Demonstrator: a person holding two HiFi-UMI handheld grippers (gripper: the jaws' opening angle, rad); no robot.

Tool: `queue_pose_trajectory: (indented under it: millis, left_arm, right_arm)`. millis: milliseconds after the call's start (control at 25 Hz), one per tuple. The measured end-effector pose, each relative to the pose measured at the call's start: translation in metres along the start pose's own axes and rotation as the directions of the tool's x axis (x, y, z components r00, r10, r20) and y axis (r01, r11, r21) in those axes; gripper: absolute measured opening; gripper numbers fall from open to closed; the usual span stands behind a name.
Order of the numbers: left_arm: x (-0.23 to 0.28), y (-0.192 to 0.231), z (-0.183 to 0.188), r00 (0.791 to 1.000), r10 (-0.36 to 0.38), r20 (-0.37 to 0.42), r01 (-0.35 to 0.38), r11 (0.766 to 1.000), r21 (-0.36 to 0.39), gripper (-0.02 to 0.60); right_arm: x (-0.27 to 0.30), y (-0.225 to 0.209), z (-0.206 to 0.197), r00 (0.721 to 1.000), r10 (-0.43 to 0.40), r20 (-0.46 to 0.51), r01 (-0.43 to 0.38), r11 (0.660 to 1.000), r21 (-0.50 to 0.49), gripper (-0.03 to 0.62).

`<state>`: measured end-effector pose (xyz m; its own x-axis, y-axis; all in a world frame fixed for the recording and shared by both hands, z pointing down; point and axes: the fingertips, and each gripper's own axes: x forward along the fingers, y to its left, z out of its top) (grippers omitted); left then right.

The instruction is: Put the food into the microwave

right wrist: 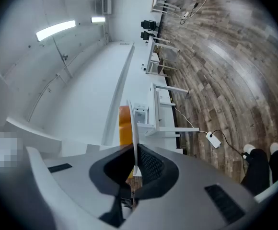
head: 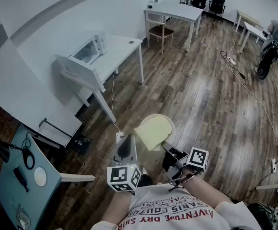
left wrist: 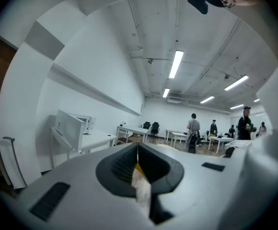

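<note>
A white plate point(head: 169, 126) carries a flat pale-yellow piece of food point(head: 151, 132); it hangs over the wood floor in front of me. My right gripper point(head: 167, 148) is shut on the plate's near rim. In the right gripper view the plate point(right wrist: 134, 135) shows edge-on between the pads, with the food point(right wrist: 124, 126) to its left. My left gripper point(head: 124, 140) is beside the plate on its left, shut with nothing in it point(left wrist: 137, 150). The white microwave point(head: 90, 50) stands on a white table point(head: 124, 47) ahead to the left, its door point(head: 79, 70) swung open.
A wooden chair point(head: 160, 31) and another white table point(head: 175, 11) stand farther back. Cables and a power strip point(head: 230, 60) lie on the floor to the right, and a person point(head: 276, 30) sits at the far right. A light-blue table point(head: 14, 186) is at my near left.
</note>
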<state>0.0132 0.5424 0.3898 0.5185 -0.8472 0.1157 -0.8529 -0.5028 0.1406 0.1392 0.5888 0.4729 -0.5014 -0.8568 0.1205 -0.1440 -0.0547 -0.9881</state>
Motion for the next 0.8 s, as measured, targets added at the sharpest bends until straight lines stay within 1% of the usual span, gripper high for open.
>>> queue_pose_trajectory:
  millis: [200,440,560,680,800]
  left_arm:
    - [-0.002,-0.001,0.003,1.000,0.005,0.007,-0.005,1.000,0.006,0.008]
    - [-0.001,-0.004,-0.001,1.000,0.004,0.012,-0.004,1.000,-0.020,0.008]
    - [0.000,0.000,-0.005,1.000,0.019,0.011,-0.018,0.999,-0.026,0.008]
    - [0.005,0.008,-0.012,0.999,0.042,0.003,-0.042,0.997,-0.068,0.008]
    - [0.019,0.019,-0.014,0.999,0.050,0.001,-0.050,0.993,-0.105,0.008]
  right_arm:
    - [-0.004,-0.001,0.002,1.000,0.003,0.004,-0.003,1.000,0.014,0.021]
    - [-0.008,-0.005,0.007,1.000,0.004,0.003,-0.004,1.000,0.022,0.021]
    - [-0.009,-0.007,0.011,1.000,0.005,0.004,-0.005,1.000,0.021,0.021]
    - [-0.005,-0.012,0.019,1.000,0.001,0.009,-0.002,1.000,0.024,0.021]
    - [0.004,-0.018,0.028,1.000,-0.010,0.015,0.010,0.999,0.038,0.021]
